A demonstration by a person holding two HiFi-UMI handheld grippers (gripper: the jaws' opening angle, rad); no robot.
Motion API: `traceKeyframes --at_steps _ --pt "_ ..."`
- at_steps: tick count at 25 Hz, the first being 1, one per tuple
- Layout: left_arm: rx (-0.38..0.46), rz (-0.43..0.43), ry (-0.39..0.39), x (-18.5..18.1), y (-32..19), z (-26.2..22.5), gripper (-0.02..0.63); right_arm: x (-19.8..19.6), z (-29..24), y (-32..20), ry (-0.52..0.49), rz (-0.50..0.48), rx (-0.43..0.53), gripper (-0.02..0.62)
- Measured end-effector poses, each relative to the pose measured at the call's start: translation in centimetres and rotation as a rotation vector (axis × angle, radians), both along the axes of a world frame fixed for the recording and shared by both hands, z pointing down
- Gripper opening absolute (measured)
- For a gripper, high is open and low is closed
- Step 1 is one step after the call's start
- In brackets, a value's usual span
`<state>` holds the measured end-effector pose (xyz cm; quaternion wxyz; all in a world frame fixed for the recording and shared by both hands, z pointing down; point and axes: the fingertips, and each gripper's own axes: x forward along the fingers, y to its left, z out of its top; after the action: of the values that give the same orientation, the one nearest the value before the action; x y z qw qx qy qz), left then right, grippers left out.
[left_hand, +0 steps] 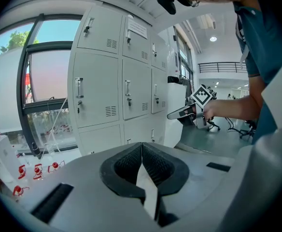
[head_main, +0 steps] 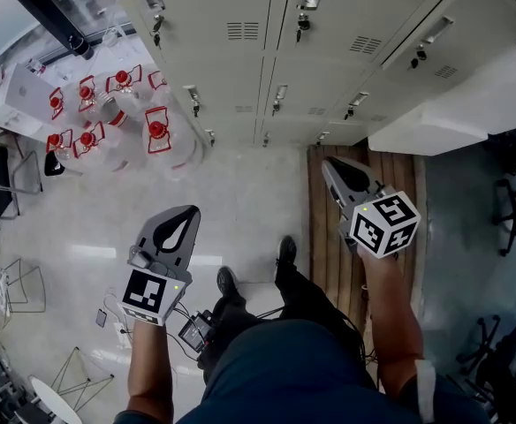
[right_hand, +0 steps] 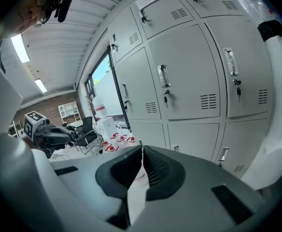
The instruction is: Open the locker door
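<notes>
Left gripper (head_main: 185, 215) and right gripper (head_main: 330, 164): jaws pressed together, empty. Locker door (right_hand: 194, 81) far off; likely stiff, light sheet metal. Grip at the handle (right_hand: 163, 76), probably slippery.

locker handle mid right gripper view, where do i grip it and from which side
Take the tall, narrow handle at its middle, above the key, coming square to the door with jaws set left-right across it. It stands upright by the door's left edge, so hinges are likely at the right. The right hand-held gripper is shut; open it first.
</notes>
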<state>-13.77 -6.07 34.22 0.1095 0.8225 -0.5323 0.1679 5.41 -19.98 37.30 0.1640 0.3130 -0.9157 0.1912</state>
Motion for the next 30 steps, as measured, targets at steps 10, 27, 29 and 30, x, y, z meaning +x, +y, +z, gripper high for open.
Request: traceKeyframes --at_steps 10,27,29,30 --pt "-0.015 -0.015 0.009 0.7 -0.7 1.6 0.018 0.2 1.9 -3.5 0.011 0.007 0.013 0.038" --pt "-0.062 -0.038 0.008 1.4 -0.6 5.1 0.018 -0.6 5.2 -7.5 0.034 -0.024 0.025 0.038" --pt "-0.07 -0.039 0.011 1.5 -0.8 5.6 0.018 -0.8 5.6 -8.1 0.039 -0.029 0.025 0.038" --pt "-0.073 -0.04 0.013 1.6 -1.0 5.8 0.018 -0.9 5.9 -8.4 0.042 -0.031 0.024 0.038"
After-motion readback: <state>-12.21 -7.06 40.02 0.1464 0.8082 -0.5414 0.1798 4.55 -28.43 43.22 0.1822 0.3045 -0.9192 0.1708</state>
